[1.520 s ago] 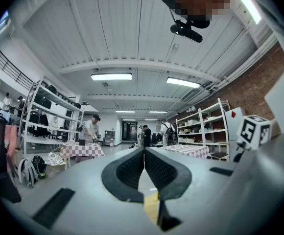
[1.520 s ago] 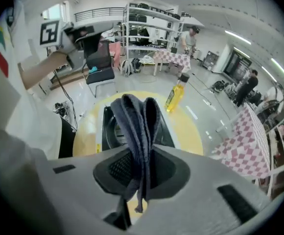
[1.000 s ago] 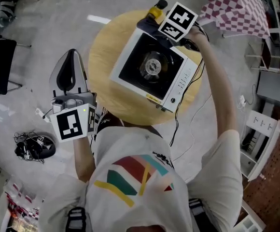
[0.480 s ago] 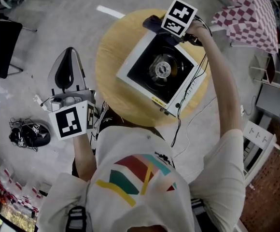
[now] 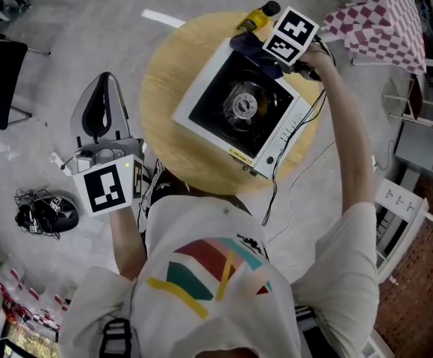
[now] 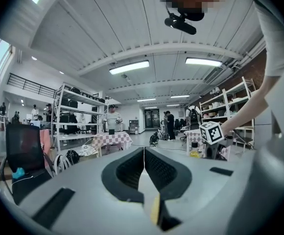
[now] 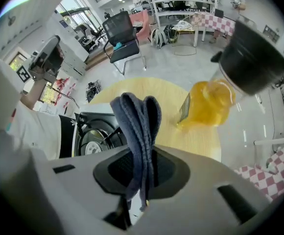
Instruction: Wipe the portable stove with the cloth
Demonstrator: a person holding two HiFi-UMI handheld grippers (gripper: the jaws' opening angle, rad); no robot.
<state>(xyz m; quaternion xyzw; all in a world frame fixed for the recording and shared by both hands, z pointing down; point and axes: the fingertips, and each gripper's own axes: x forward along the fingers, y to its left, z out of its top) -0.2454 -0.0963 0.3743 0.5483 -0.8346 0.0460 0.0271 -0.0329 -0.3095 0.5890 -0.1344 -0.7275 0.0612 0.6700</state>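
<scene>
Grey and idle, our left tool (image 6: 144,163) hangs nearest us, off the near-left side of the worktop. Its jaws are pressed together on nothing and point out across the room. Beyond it the round wooden worktop (image 5: 160,88) carries the portable stove (image 5: 209,107), white-cased with a black top and a burner (image 5: 240,104) in the middle. It sits cornerwise to us, with its control strip on the near-right side.

At the stove's far corner our right tool (image 7: 139,173) is clamped on the dark blue cloth (image 7: 136,114), which stands folded out past the jaws. From that tool the black top lies back toward us and to the left. We cannot tell whether the cloth touches the rim. We judge the right arm is the one to wipe, drawing the cloth toward us. Just past it stands a yellow bottle (image 7: 208,102) with a dark cap, near enough to be knocked.
</scene>
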